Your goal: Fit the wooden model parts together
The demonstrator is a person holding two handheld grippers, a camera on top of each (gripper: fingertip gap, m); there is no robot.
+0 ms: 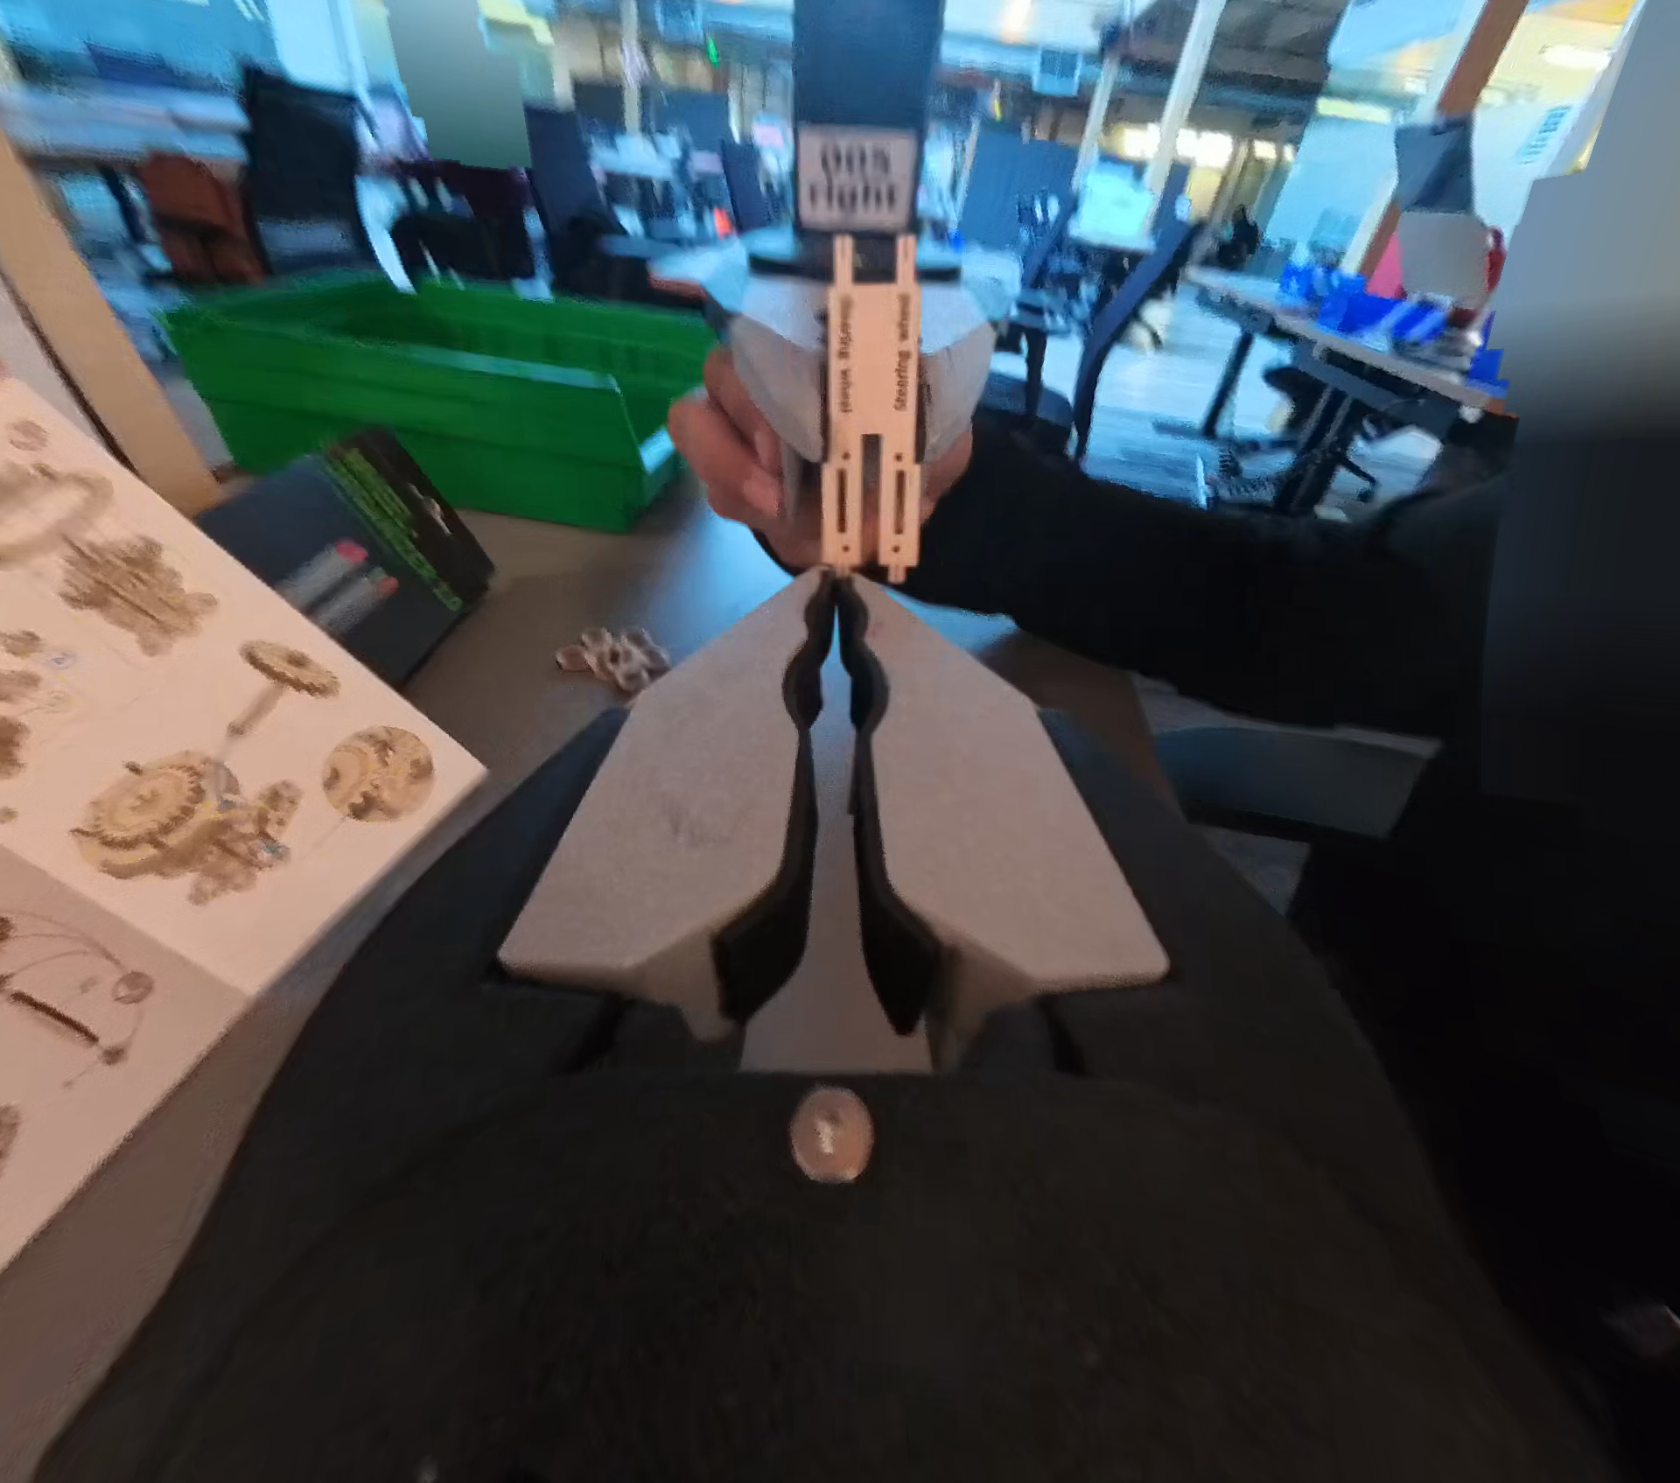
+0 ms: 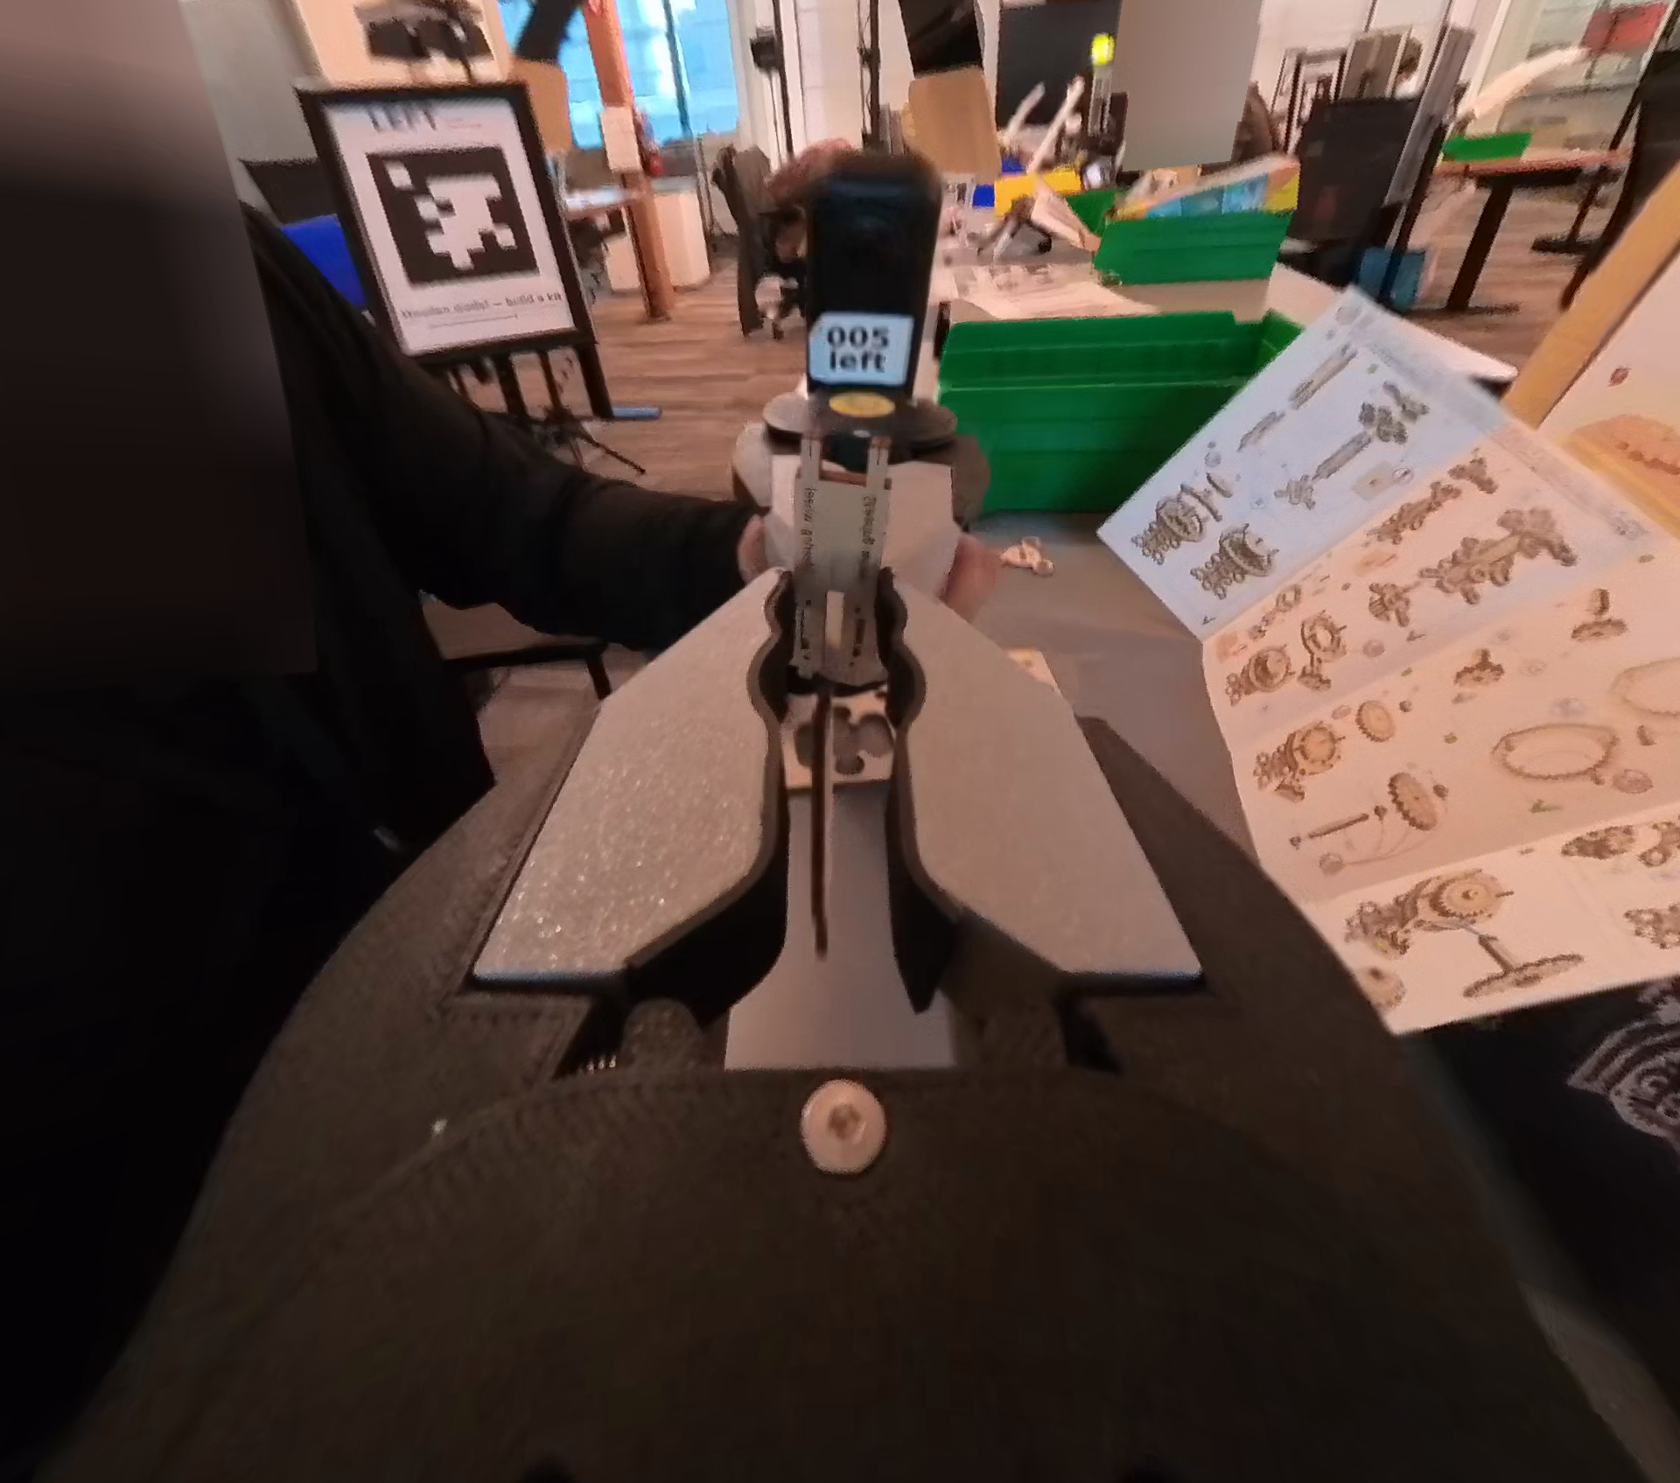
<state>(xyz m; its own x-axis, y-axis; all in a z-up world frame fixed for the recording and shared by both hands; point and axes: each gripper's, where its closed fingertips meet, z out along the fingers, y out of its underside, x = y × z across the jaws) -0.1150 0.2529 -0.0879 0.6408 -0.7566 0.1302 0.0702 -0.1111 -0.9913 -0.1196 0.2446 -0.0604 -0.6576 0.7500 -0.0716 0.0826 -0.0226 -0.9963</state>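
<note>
Left claw [image 1: 835, 576] is pinched nearly shut, its grey fingers [image 1: 727, 785] meeting at the tips right under the bottom edge of the wooden part [image 1: 871, 430]. Whether the tips actually grip that edge or just touch it I cannot tell.

The wooden part is a pale, flat, laser-cut plywood strip, standing upright in mid-air above the bench [image 1: 636, 558]. It has two long legs side by side with a narrow slot between them at the lower end, a small oblong cut-out in each leg, little tabs at the bottom, and printed lettering running along each leg. In the right wrist view the same wooden part [image 2: 832, 530] looks greyer, seen from its other face.

Right claw [image 2: 832, 676] stands narrowly apart, closed on the wooden part's lower end; a thin dark-edged wooden piece [image 2: 821, 803] runs edge-on back between its fingers [image 2: 664, 758], with a flat cut-out sheet beneath it.

The two claws face each other, tip to tip. A hand [image 1: 736, 458] holds the far claw in each view.

Around: green bins [image 1: 436, 376], an open instruction sheet [image 1: 182, 712] with gear drawings on the left of the bench, a dark box [image 1: 364, 539], small loose pale bits [image 1: 618, 653].
</note>
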